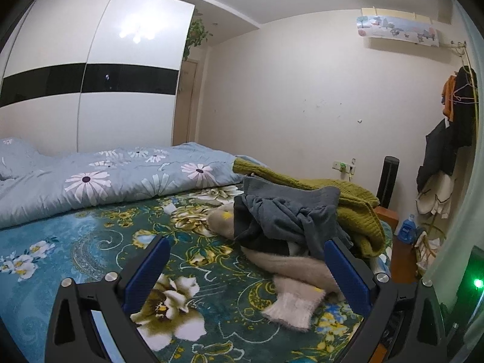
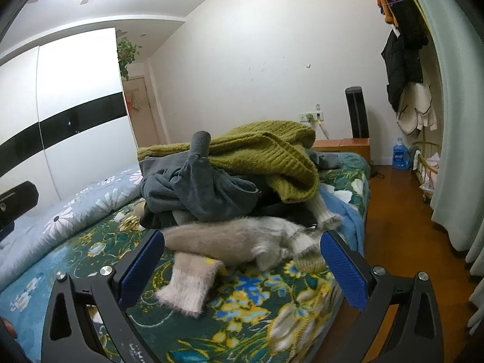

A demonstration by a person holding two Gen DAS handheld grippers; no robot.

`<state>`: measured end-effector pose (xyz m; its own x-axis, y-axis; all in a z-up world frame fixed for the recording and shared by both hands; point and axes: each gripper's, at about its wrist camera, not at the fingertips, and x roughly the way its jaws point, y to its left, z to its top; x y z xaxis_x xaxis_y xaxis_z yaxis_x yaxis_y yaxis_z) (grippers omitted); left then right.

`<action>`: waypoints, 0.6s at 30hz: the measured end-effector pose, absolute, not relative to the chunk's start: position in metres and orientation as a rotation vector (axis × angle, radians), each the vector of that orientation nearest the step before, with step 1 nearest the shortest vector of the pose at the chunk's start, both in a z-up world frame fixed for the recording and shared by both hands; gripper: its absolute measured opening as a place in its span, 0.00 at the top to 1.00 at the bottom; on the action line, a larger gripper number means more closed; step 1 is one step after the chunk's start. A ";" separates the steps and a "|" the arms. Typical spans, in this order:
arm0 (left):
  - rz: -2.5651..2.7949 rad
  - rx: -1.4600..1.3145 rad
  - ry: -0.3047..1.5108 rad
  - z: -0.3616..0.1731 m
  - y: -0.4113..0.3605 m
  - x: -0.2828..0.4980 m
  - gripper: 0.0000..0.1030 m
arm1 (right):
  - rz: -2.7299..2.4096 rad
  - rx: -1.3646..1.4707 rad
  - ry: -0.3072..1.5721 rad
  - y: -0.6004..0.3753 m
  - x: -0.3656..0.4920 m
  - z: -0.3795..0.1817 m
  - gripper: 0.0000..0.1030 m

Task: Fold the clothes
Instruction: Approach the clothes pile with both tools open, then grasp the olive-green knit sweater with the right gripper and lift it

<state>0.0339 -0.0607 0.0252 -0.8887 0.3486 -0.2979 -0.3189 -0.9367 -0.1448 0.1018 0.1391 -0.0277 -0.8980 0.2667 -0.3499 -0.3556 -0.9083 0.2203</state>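
A heap of clothes lies on the flowered bed cover (image 1: 90, 242) (image 2: 248, 317). On top is an olive knit sweater (image 1: 351, 199) (image 2: 272, 148). A grey sweatshirt (image 1: 290, 211) (image 2: 205, 187) is crumpled under it. At the bottom a fuzzy beige sweater (image 1: 290, 296) (image 2: 211, 239) trails one sleeve cuff (image 2: 187, 287) toward me. My left gripper (image 1: 246, 251) is open just short of the heap, holding nothing. My right gripper (image 2: 242, 245) is open as well, its blue pads either side of the beige sleeve, apart from it.
A blue daisy-print quilt (image 1: 99, 178) (image 2: 60, 220) is bunched along the far left of the bed. A white wardrobe (image 1: 90, 69) stands behind. Coats (image 2: 402, 69) hang at right above a wooden floor (image 2: 402, 217), with a blue bottle (image 2: 399, 154) and a black tower fan (image 2: 357, 112).
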 end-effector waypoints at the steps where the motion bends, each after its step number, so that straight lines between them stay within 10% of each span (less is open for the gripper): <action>1: 2.754 -0.468 -0.135 0.025 -0.062 0.031 0.00 | 2.746 -0.474 0.364 0.144 0.092 -0.025 0.00; 18: 2.659 -0.702 -0.312 0.006 -0.060 -0.011 0.00 | 2.588 -0.838 -0.179 0.224 -0.079 0.011 0.05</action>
